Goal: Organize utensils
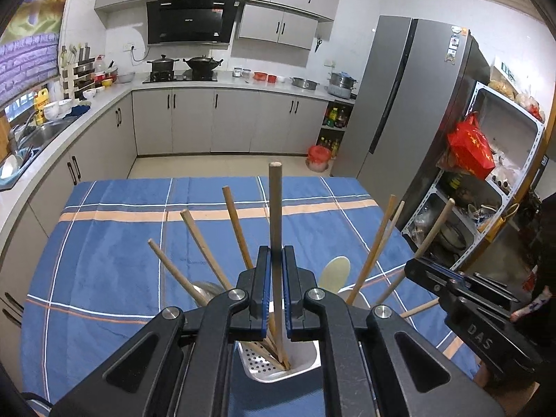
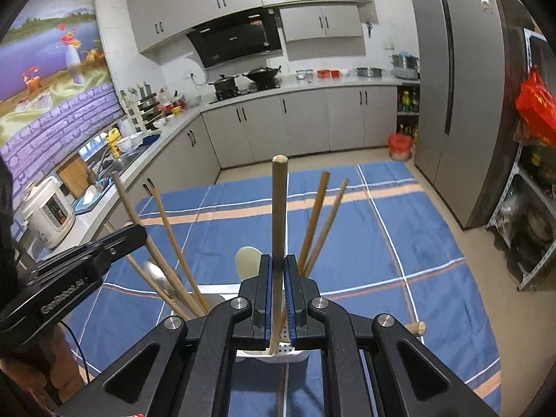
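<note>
Both the left tool (image 1: 276,288) and the right tool (image 2: 277,295) are each clamping an upright wooden handle (image 1: 275,215) standing in the white holder (image 1: 278,365) on the desk (image 1: 114,243), apparently seating utensils; releasing should follow.

a blue plaid cloth (image 1: 121,243) covers the near bench; beyond it, grey cabinets (image 1: 229,121) line the far wall under a pale counter (image 1: 222,81); a black range hood (image 1: 189,19) hangs above the stove; a tall grey fridge (image 1: 410,97) stands right; a sink (image 1: 45,132) sits left; beige tiled floor (image 1: 208,166).
</note>
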Demonstrator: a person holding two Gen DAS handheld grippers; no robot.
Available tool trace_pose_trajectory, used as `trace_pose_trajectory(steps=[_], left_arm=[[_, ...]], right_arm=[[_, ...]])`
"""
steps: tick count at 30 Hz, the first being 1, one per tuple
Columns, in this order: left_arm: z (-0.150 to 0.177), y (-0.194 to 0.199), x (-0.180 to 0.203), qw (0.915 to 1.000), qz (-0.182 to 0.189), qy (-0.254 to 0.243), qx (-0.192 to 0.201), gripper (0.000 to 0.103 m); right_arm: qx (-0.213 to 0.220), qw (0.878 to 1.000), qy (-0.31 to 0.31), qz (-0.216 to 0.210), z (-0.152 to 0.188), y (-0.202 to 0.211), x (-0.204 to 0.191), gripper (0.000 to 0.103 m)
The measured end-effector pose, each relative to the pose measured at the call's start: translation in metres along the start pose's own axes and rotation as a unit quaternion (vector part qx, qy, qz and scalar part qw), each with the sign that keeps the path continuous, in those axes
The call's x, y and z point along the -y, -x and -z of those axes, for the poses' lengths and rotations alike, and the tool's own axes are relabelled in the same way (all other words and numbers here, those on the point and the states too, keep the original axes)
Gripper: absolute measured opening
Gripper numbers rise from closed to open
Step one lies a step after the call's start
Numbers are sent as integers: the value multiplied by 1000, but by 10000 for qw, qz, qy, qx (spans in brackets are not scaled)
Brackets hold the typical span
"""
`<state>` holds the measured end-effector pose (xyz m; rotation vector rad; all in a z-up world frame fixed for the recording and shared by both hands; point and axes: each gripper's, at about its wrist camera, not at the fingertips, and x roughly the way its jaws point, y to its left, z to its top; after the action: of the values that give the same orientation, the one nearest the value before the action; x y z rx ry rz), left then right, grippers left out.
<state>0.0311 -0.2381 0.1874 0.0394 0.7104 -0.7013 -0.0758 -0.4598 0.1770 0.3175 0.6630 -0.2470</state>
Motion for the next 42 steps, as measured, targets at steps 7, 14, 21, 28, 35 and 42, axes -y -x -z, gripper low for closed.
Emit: trace_pose_trajectory(steps=[7,14,21,28,35,42], left_arm=[[1,21,-1,9999,37,98,54,10],[8,59,5,9994,-97,175,295,29],[32,110,15,9975,-478,260,462,47],[61,166,29,9932,-906,418,598,67],[89,206,51,9852,-1476,179,852,76],[105,243,66,9696,-2067,24,1305,91]], right_arm=[[176,9997,-154,76,-2,14,8,35],[497,9985,-216,-20,0,48,6,46],[784,9964,-282,-169,22,93,12,54],[1022,9937,-406,-235,55,136,22,59],[1086,9927,-485,-177,82,162,31,62],[1084,9927,-485,-207,99,184,31,65]])
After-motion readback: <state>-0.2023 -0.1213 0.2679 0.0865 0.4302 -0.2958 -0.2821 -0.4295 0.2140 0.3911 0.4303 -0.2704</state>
